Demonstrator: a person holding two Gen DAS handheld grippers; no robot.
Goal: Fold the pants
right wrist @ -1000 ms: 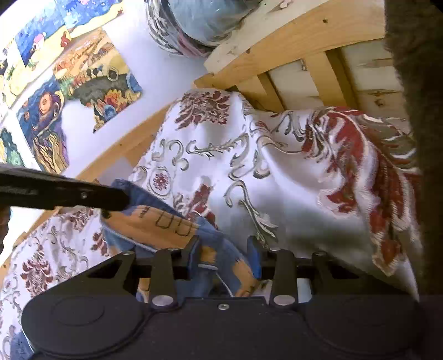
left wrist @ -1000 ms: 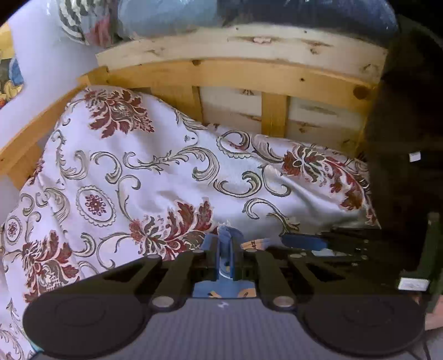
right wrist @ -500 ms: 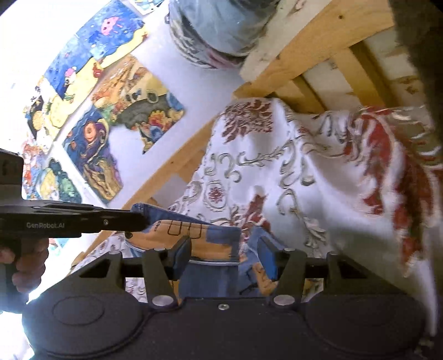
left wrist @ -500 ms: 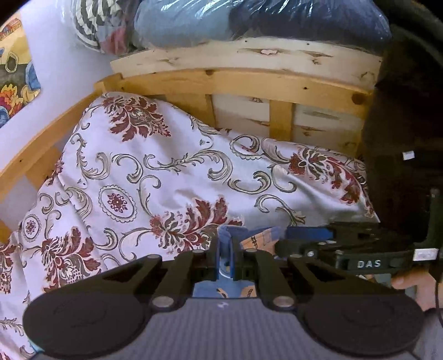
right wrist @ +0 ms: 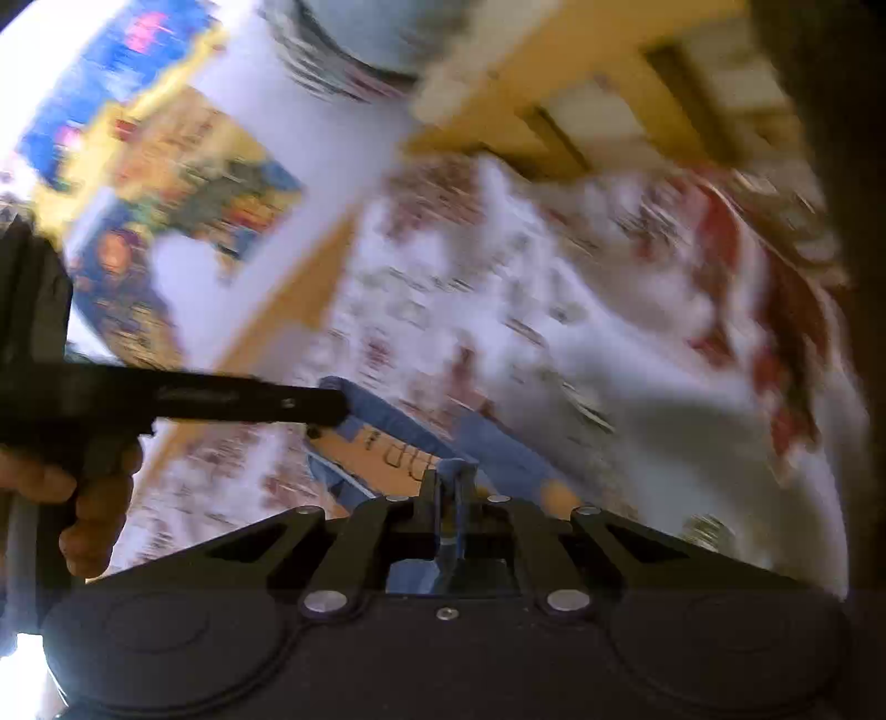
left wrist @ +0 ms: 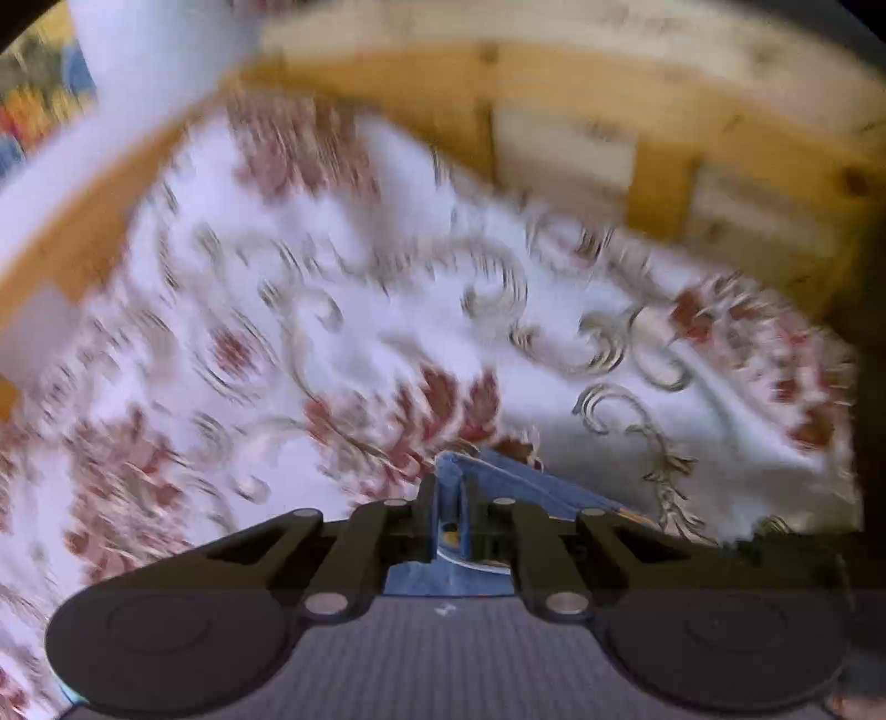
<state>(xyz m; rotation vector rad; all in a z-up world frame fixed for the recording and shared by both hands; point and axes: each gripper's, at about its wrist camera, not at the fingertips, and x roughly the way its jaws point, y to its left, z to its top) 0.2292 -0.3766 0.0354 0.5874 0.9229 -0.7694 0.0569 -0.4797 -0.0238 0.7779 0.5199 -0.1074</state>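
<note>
The pants (right wrist: pixel 398 437) are blue with an orange patch, held up over a flowered bedspread (left wrist: pixel 354 343). My left gripper (left wrist: pixel 449 498) is shut on a blue edge of the pants (left wrist: pixel 531 490). My right gripper (right wrist: pixel 448 493) is shut on another fold of the same cloth. In the right wrist view the left gripper (right wrist: pixel 332 407) reaches in from the left, held by a hand (right wrist: pixel 88 487), pinching the pants' far corner. Both views are blurred by motion.
A wooden bed frame (left wrist: pixel 653 166) with slats runs behind the bedspread (right wrist: pixel 609 343). Colourful pictures (right wrist: pixel 166 183) hang on the white wall at left. Bundled bedding (right wrist: pixel 360 50) sits atop the headboard. A dark mass (right wrist: pixel 853 221) fills the right edge.
My right gripper has closed on the pants; half a second ago its fingers stood apart around the cloth. Both grippers have swung, blurring the views, and the left keeps its hold.
</note>
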